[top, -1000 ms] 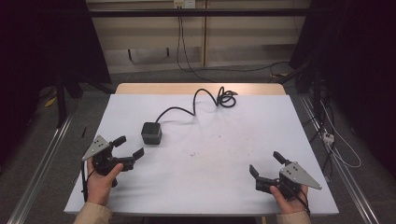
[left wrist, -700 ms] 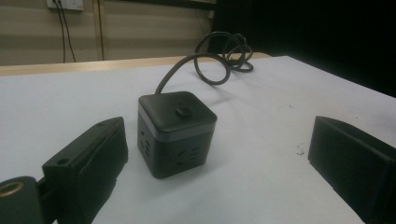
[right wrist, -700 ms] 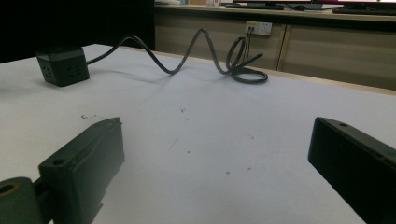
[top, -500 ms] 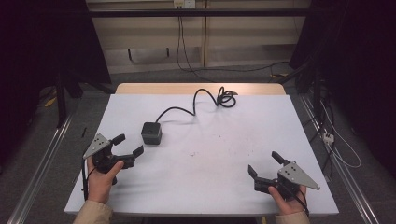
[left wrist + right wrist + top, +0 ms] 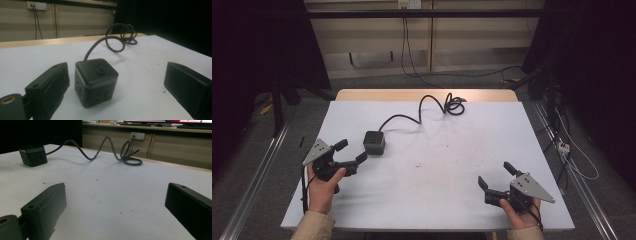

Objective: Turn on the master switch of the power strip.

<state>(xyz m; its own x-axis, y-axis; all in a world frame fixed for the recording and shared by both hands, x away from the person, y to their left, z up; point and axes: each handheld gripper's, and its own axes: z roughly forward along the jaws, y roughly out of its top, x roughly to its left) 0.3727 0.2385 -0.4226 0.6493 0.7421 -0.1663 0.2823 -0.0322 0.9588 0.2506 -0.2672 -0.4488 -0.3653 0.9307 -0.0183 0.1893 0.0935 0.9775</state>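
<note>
A black cube power socket [image 5: 374, 142] sits on the white table [image 5: 437, 165] left of centre, its black cable [image 5: 432, 107] looping to a coil at the far edge. In the left gripper view the cube [image 5: 96, 81] stands just ahead of the jaws, with a button on top. My left gripper [image 5: 351, 152] is open, a short way left of the cube and apart from it. Near the front right edge my right gripper [image 5: 494, 175] is open with nothing between its jaws. From there the cube [image 5: 33, 155] and coiled cable [image 5: 130, 155] lie far off.
Small dark specks mark the table's middle [image 5: 417, 165]. A wall socket [image 5: 408, 4] with hanging cords is behind the table. Metal rails [image 5: 257, 175] run along the floor on both sides, and loose cables [image 5: 569, 150] lie to the right.
Both grippers shifted only slightly; the right one edged a little toward the near edge. The cube and cable have not moved.
</note>
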